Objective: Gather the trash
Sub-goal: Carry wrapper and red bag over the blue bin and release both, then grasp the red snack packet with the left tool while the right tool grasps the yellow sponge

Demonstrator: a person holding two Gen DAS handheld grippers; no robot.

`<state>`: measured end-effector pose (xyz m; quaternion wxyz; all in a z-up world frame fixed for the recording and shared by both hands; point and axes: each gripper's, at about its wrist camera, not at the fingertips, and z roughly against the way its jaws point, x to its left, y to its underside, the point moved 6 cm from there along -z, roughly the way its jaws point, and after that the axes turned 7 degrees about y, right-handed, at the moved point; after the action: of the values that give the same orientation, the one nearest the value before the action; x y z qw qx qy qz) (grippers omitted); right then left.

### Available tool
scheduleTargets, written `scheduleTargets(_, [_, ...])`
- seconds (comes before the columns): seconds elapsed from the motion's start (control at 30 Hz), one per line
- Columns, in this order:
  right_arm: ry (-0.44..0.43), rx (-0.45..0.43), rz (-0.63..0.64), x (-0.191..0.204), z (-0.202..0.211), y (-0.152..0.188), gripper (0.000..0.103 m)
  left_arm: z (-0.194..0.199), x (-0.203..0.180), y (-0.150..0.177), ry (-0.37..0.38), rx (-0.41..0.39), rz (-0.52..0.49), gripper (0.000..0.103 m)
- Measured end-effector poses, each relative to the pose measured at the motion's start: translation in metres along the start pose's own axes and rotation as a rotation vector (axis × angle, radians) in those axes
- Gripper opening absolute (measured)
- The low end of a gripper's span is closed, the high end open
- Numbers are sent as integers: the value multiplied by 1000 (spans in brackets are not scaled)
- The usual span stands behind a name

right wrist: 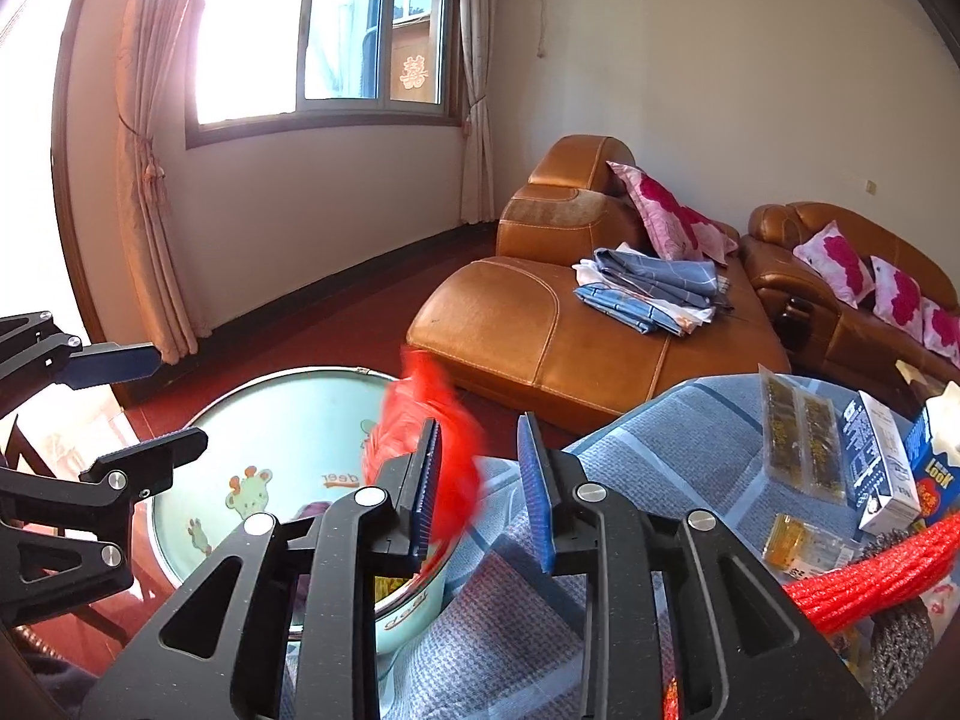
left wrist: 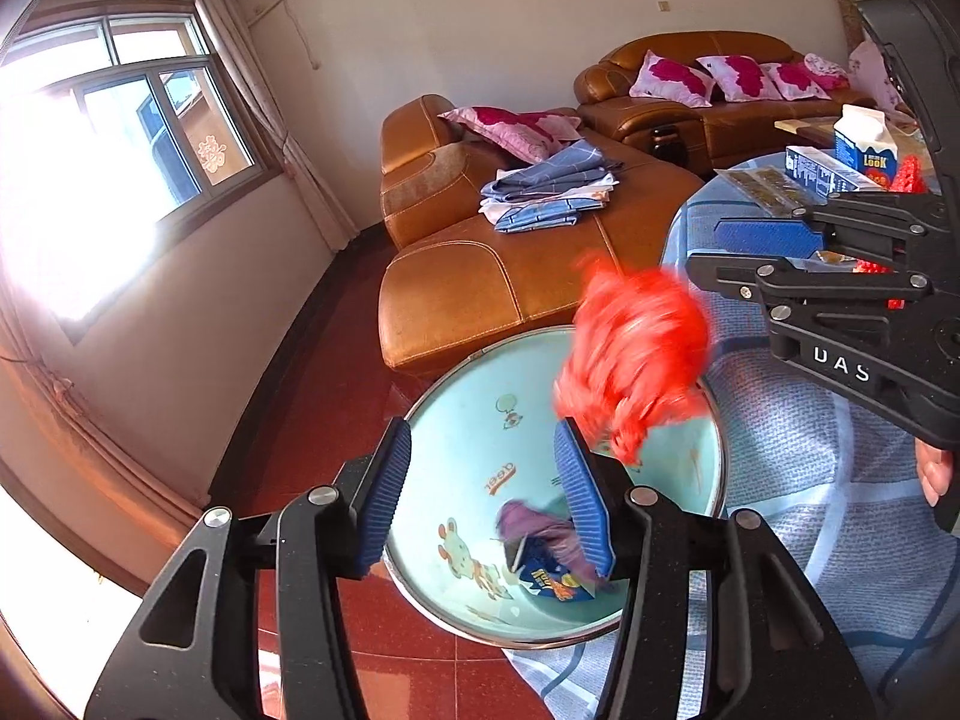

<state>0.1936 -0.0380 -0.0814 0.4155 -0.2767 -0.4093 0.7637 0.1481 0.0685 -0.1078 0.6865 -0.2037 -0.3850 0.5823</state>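
A red plastic bag (left wrist: 633,354), blurred and crumpled, hangs in the air over the rim of a pale green basin (left wrist: 474,420) printed with cartoon animals. In the left wrist view the bag lies just beyond the far pad of the left tongs (left wrist: 483,495); in the right wrist view it shows just outside and past the left-hand pad of the right tongs (right wrist: 480,489). Neither pair touches it: both stand released, their blue ribbed pads apart with nothing pressed between them. Below the left tongs, at the bottom of the basin, lie a purple scrap (left wrist: 543,531) and a blue wrapper (left wrist: 555,582). The basin sits at the edge of a table under a blue checked cloth (right wrist: 678,438), which runs beneath the right tongs. To the right of the right tongs the cloth carries clear packets of brown snacks (right wrist: 801,444), a small yellow packet (right wrist: 789,543), a blue and white carton (right wrist: 888,468), a red mesh roll (right wrist: 882,582) and a grey scouring pad (right wrist: 903,648). Beyond both tongs stands a brown leather sofa (right wrist: 540,324) with folded blue sheets (right wrist: 654,288) and pink flowered pillows (right wrist: 672,216), and behind it a bright window (right wrist: 324,30) with curtains. A fingertip (left wrist: 936,471) shows under the right tongs in the left view.
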Motion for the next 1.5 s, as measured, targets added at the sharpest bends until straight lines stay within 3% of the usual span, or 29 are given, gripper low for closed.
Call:
scheduleTargets(0.27, [1, 1, -3, -1, 1, 1, 39, -1, 3, -2, -7, -1, 5, 55])
scheduleTargets(0.5, [9, -9, -9, -2, 2, 1, 41, 0, 5, 0, -9, -4, 13, 56])
scheduleTargets(0.87, [113, -34, -56, -18, 24, 2, 50, 11, 3, -2, 20, -31, 33, 67])
scheduleTargets(1.17, [233, -37, -126, -61, 84, 10, 55, 23, -45, -5, 142, -51, 12, 71])
scheduleTargets(1.37, [353, 6, -183, -109, 140, 55, 58, 31, -103, -3, 285, -38, -32, 73])
scheduleTargets(1.5, [461, 48, -224, -147, 180, 95, 61, 37, -137, -1, 364, -27, -43, 79])
